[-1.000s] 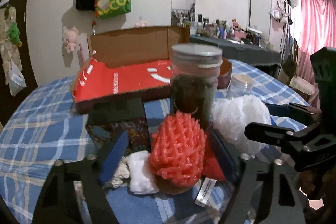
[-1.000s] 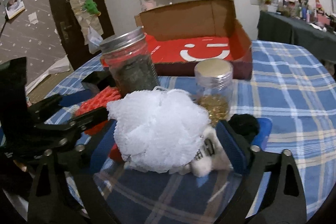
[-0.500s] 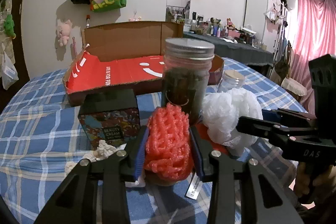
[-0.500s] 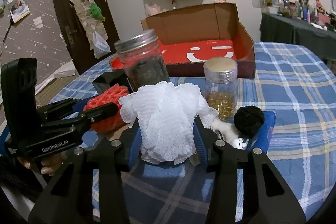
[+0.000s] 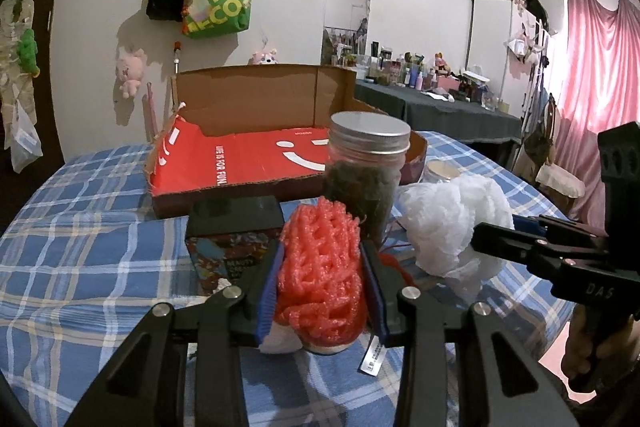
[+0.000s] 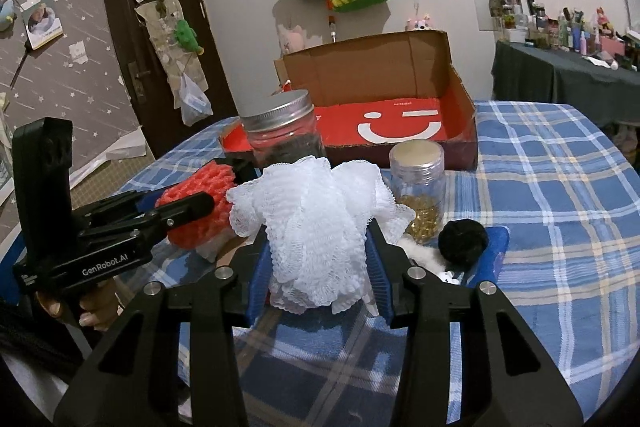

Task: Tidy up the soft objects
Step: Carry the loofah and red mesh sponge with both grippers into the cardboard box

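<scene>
My left gripper [image 5: 322, 267] is shut on a red foam net [image 5: 320, 275], squeezed between its blue pads and held just above the table. My right gripper [image 6: 318, 251] is shut on a white mesh bath puff [image 6: 316, 223], lifted over the table. The puff also shows in the left wrist view [image 5: 452, 223], and the red net in the right wrist view [image 6: 196, 211]. An open cardboard box with a red smiley floor [image 5: 256, 155] stands behind, also in the right wrist view [image 6: 396, 123].
A tall jar with a metal lid [image 5: 368, 179] stands right behind the red net. A small jar of gold beads [image 6: 418, 187], a black pompom [image 6: 462, 241], white fluff [image 6: 420, 251] and a dark printed box [image 5: 232, 239] sit on the blue checked tablecloth [image 6: 560, 187].
Both grippers closed from open onto their objects, the left on the red net and the right on the white puff, and both have risen a little with them.
</scene>
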Tool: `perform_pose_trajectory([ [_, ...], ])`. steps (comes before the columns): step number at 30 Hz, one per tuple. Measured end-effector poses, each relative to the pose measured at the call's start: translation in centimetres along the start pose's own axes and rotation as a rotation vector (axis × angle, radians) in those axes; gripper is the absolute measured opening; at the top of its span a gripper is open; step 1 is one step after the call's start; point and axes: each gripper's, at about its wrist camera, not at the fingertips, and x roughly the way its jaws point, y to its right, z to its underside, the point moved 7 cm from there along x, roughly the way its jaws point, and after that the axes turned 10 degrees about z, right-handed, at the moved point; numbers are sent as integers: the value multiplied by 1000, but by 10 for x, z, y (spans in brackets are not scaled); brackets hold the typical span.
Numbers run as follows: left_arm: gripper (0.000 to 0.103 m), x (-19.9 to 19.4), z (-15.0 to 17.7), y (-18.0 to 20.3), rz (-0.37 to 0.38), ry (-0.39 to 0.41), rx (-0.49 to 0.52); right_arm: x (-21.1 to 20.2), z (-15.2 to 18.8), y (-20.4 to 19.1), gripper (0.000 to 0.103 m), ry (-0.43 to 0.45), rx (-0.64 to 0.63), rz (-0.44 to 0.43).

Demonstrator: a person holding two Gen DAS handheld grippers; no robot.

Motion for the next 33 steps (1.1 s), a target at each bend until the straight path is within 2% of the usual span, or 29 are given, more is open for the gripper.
perform_pose_trajectory([
  [14, 40, -21, -14, -19, -35, 48, -9, -23, -20, 14, 41, 61, 6, 32],
  [27, 40, -31, -58, -43, -76, 106, -3, -28, -64, 34, 41, 131, -1, 72],
  [33, 40, -25, -80, -47, -55, 99, 34, -18, -86, 36, 41, 135, -28, 65],
])
